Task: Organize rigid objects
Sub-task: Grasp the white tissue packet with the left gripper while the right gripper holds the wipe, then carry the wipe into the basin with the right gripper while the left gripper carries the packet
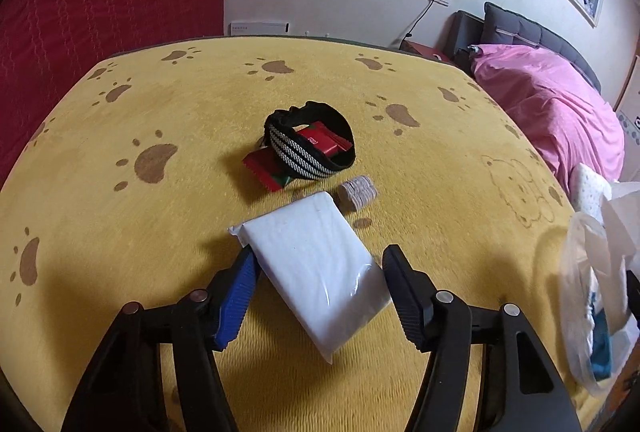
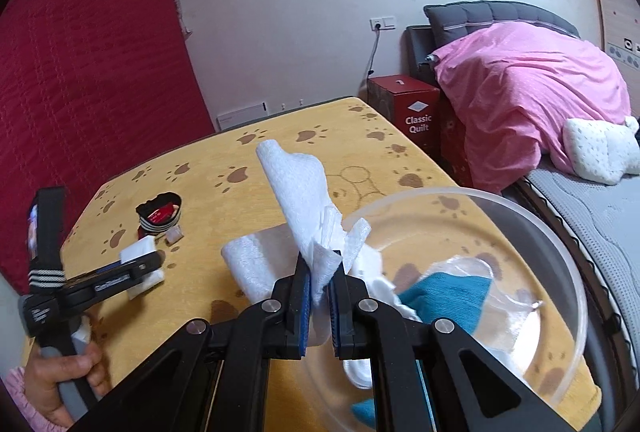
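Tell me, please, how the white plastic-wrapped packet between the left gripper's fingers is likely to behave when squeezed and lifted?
The white packet looks soft and light, so it would probably dent rather than resist. Its glossy wrap may slip against the left gripper. Lying flat, it should not roll.

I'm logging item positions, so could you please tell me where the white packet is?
In the left wrist view, the white packet lies on the yellow cloth between the left claw's open fingers, just before the striped band.

Red packet (image 1: 276, 168) half under band (image 1: 308, 148); teal cloth (image 2: 444, 300) partly behind tissue (image 2: 304, 200).
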Tool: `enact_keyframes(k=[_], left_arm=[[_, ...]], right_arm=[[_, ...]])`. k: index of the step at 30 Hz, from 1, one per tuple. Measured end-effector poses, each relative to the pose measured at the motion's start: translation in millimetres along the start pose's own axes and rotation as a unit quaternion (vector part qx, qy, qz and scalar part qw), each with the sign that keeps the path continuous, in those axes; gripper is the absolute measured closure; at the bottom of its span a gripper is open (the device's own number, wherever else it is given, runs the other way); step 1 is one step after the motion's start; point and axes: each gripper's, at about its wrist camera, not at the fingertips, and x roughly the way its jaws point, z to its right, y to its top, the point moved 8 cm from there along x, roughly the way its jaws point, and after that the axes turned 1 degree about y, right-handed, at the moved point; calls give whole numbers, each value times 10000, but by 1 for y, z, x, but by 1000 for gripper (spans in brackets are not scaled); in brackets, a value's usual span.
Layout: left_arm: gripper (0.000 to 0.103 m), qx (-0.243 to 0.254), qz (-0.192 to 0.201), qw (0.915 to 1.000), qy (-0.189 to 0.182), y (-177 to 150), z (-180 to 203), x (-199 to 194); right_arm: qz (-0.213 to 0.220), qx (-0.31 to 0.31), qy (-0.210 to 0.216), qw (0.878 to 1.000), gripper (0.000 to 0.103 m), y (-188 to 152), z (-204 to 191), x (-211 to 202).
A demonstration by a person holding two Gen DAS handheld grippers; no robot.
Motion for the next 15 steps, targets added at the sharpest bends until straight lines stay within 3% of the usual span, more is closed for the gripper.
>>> enact_keyframes(k=[15], left_arm=[[39, 254, 220, 9984, -460, 0, 39, -42]], right_arm=[[36, 416, -414, 9983, 94, -6, 49, -11]])
